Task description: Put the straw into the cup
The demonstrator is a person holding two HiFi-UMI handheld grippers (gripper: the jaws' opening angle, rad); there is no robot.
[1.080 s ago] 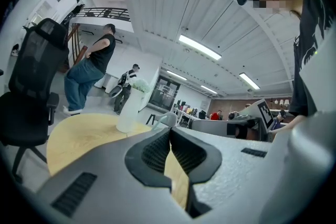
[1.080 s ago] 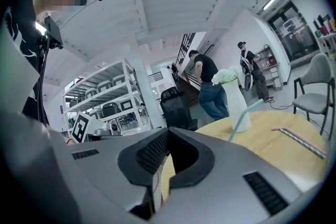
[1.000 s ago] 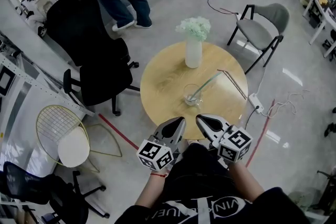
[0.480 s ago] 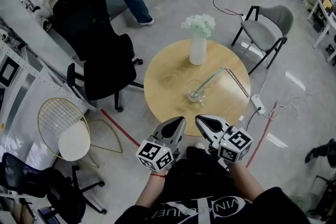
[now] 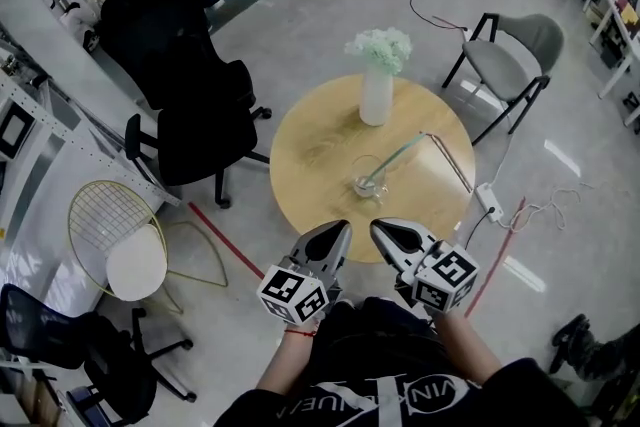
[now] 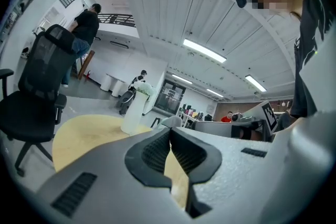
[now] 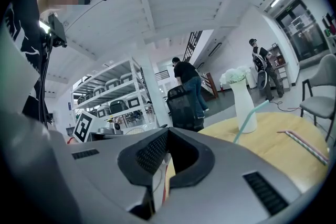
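Note:
A clear glass cup (image 5: 366, 177) stands on the round wooden table (image 5: 310, 155), with a pale green straw (image 5: 393, 160) leaning out of it to the right. A second, thin straw (image 5: 450, 160) lies flat near the table's right edge. My left gripper (image 5: 340, 230) and right gripper (image 5: 380, 228) hover side by side off the table's near edge, close to my body, both shut on nothing. In the right gripper view the green straw (image 7: 247, 120) rises beyond the shut jaws. The left gripper view shows only the tabletop (image 6: 84, 134) past its jaws.
A white vase (image 5: 377, 95) of pale flowers stands at the table's far side. Black office chairs (image 5: 190, 115) crowd the left, and a grey chair (image 5: 515, 50) stands at the back right. A power strip and cables (image 5: 490, 200) lie on the floor at the right.
Both grippers have stayed where they were, shut. The person at the back left has walked almost out of view. A shoe has come into the lower right corner.

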